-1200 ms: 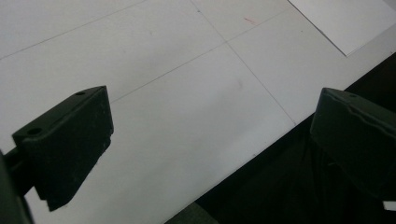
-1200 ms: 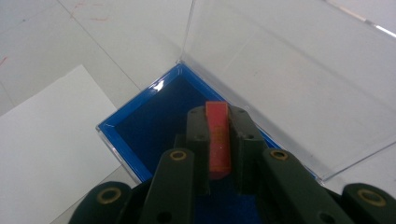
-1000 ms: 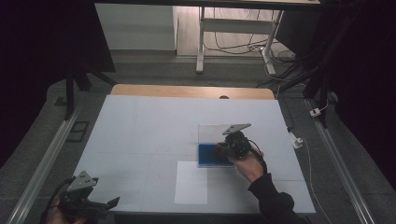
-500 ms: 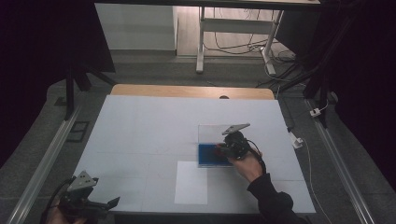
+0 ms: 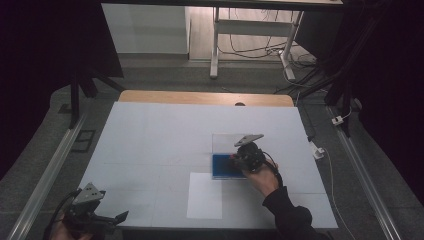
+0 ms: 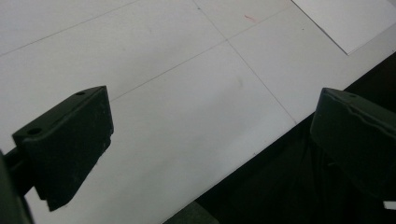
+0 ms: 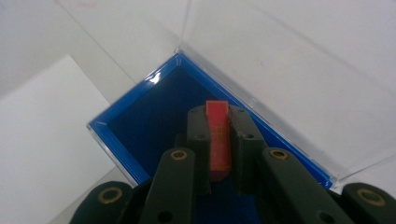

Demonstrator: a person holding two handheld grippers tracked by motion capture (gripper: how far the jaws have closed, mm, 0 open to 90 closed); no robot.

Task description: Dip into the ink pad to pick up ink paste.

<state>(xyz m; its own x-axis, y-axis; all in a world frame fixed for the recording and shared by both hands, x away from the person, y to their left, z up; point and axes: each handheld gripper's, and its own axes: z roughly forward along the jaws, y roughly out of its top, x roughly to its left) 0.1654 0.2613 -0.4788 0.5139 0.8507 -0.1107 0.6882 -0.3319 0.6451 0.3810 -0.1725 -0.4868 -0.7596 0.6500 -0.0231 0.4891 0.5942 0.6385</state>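
A shallow blue box [image 5: 224, 165] with its clear lid [image 5: 227, 140] swung open lies right of the table's middle. My right gripper [image 5: 239, 159] hangs over the box, shut on a small red block [image 7: 218, 138] that stands upright between its jaws above the blue floor [image 7: 154, 116]. The clear lid [image 7: 280, 56] stretches away beyond the box in the right gripper view. My left gripper [image 5: 116, 218] hovers at the table's front left corner, its jaws wide apart with nothing between them; its left fingertip [image 6: 65, 144] is over the table and the other juts past the edge.
A white sheet of paper [image 5: 205, 195] lies near the front edge, just left of the box; its corner [image 6: 345, 21] is in the left gripper view. The white table [image 5: 160, 135] ends at a wooden strip [image 5: 200, 98] at the back. Metal rails run along both sides.
The right gripper with the red block has shifted slightly forward and left over the blue box. The left gripper has stayed at the front left corner.
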